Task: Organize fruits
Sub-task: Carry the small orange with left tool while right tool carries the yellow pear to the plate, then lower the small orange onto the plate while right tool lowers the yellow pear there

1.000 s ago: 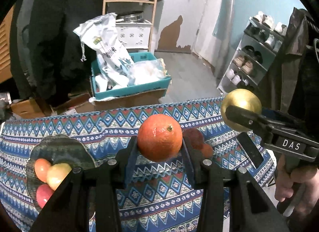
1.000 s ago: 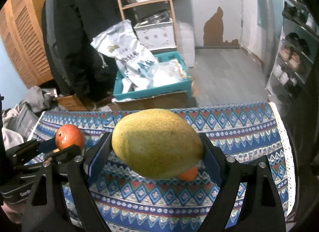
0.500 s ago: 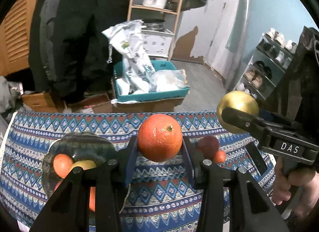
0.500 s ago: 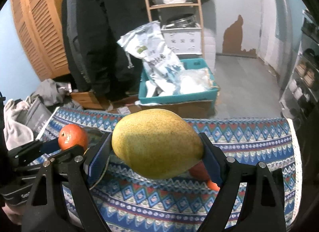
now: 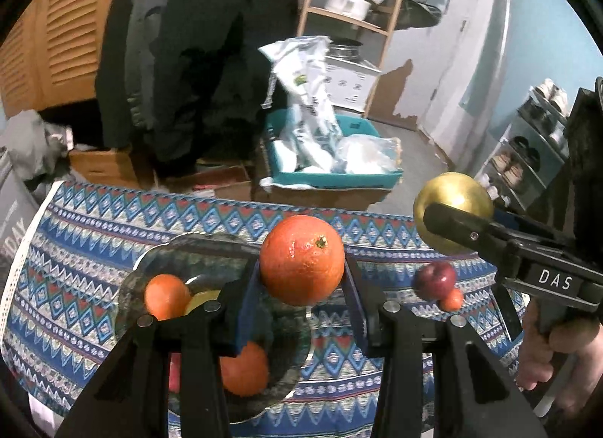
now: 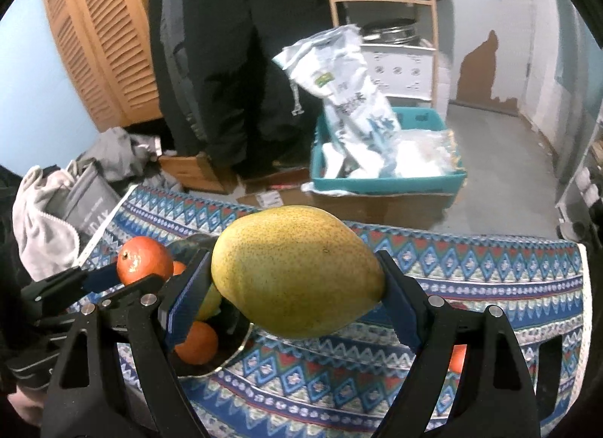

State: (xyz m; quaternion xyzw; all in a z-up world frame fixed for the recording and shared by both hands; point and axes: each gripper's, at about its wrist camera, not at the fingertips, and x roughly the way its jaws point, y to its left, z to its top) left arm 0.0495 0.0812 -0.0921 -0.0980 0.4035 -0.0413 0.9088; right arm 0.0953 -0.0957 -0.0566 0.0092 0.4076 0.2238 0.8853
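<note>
Fruits are partly sorted: several already sit in the dark plate, the left claw grips an orange above it, the right claw clamps a mango, and an apple waits on the counter.

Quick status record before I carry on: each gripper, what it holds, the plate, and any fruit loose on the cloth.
left gripper: shut on orange
right gripper: shut on mango
plate: on patterned cloth, holds oranges and a yellow fruit; partly hidden by fingers
loose on cloth: red apple, small orange fruit beside it
</note>
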